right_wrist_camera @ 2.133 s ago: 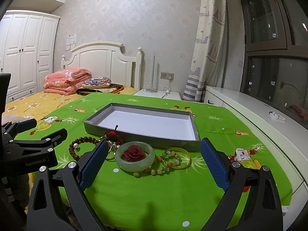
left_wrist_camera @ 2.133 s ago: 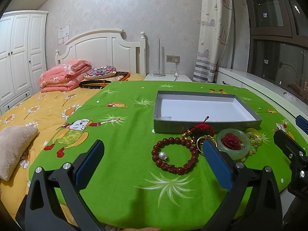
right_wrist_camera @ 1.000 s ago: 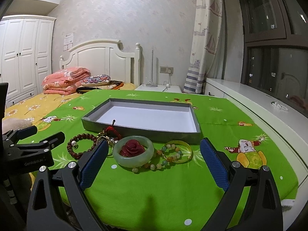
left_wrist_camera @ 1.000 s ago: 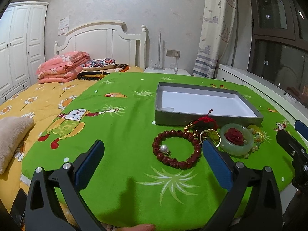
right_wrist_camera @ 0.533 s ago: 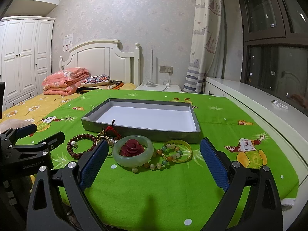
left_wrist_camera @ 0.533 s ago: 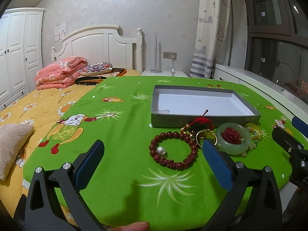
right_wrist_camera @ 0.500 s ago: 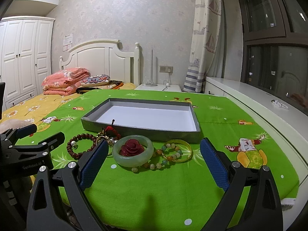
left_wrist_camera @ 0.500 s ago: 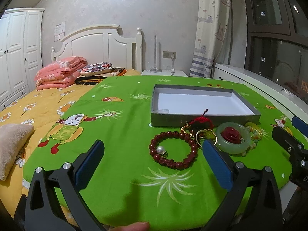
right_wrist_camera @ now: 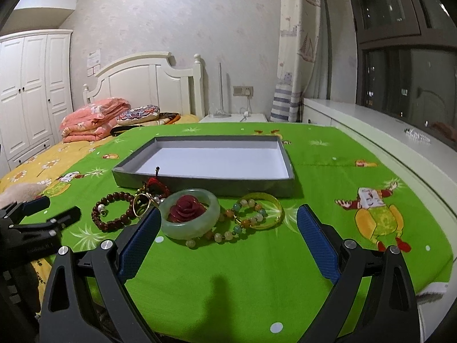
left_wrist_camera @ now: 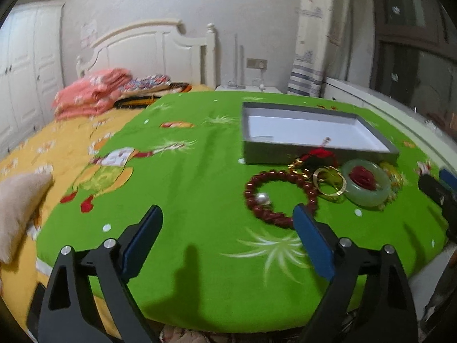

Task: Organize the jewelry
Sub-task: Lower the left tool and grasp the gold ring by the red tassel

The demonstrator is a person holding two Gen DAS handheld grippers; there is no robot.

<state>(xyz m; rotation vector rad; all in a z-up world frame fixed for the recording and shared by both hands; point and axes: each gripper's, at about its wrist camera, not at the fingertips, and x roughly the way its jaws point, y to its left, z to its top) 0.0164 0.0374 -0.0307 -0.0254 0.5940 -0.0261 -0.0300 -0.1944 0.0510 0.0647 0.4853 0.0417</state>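
A grey tray point(left_wrist_camera: 274, 153) point(right_wrist_camera: 217, 185) with a white floor stands empty on the green cloth. Just in front of it lies the jewelry: a dark red bead bracelet point(left_wrist_camera: 251, 184) point(right_wrist_camera: 98, 218), a gold ring point(left_wrist_camera: 328, 190) point(right_wrist_camera: 138, 204) with a red tassel point(left_wrist_camera: 321, 153), a jade bangle point(left_wrist_camera: 368, 197) point(right_wrist_camera: 182, 230) around a red rose point(right_wrist_camera: 187, 205), a pastel bead bracelet point(right_wrist_camera: 245, 224) and a yellow bangle point(right_wrist_camera: 271, 200). My left gripper point(left_wrist_camera: 228, 240) is open and empty, short of the bead bracelet. My right gripper point(right_wrist_camera: 227, 240) is open and empty, just before the jade bangle.
The green cloth point(right_wrist_camera: 328, 177) covers a round table whose front edge lies close under both grippers. A bed with pink blankets point(right_wrist_camera: 91, 123) and a white headboard stands behind on the left. A white ledge point(right_wrist_camera: 385, 131) runs along the right.
The left wrist view has swung left and moved closer, so the jewelry sits further right and the frame is blurred. The right gripper has edged nearer the jade bangle. Both stay open.
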